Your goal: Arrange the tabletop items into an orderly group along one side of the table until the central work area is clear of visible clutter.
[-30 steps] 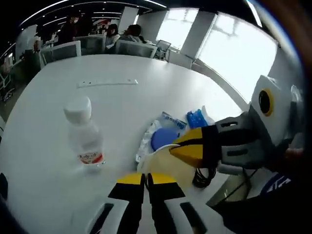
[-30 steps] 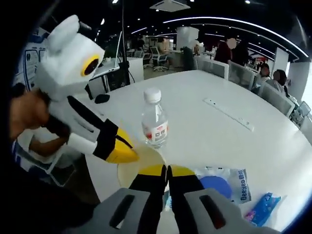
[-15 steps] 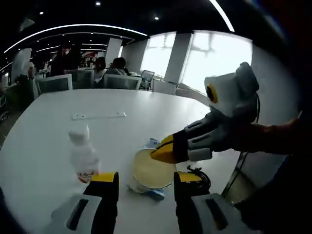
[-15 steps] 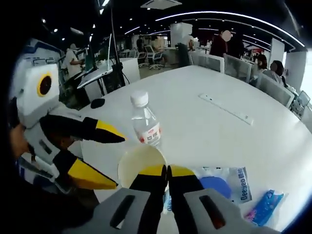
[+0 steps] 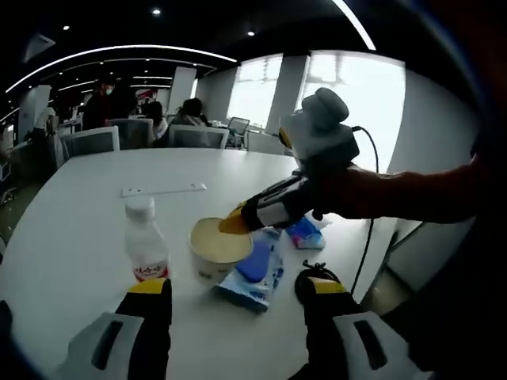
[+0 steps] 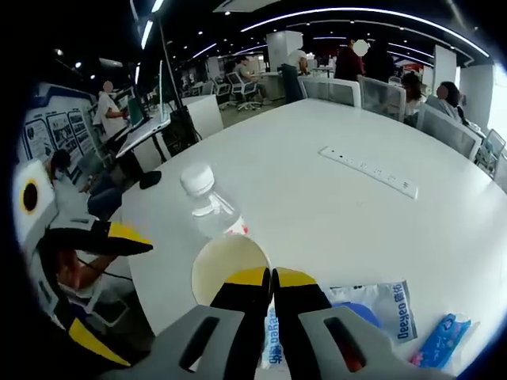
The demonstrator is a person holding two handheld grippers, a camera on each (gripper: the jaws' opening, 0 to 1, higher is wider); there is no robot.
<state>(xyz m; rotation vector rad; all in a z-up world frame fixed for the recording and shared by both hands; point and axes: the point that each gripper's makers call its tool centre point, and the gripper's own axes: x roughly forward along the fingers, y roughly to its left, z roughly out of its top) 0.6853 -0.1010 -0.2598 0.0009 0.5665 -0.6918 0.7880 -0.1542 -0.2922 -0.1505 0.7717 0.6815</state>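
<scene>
The left gripper (image 5: 238, 297) has let go and pulled back, jaws spread wide. The right gripper (image 6: 272, 275) alone now pinches the paper cup (image 5: 215, 248) by its rim, beside the water bottle (image 5: 146, 247) on the worktop (image 5: 71, 214), ready for grouping.

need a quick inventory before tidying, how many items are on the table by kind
water bottle: 1
paper cup, held at its rim by the right gripper: 1
clear bag with a blue item: 1
small blue packet: 1
black cable bundle: 1
white power strip: 1
total: 6
</scene>
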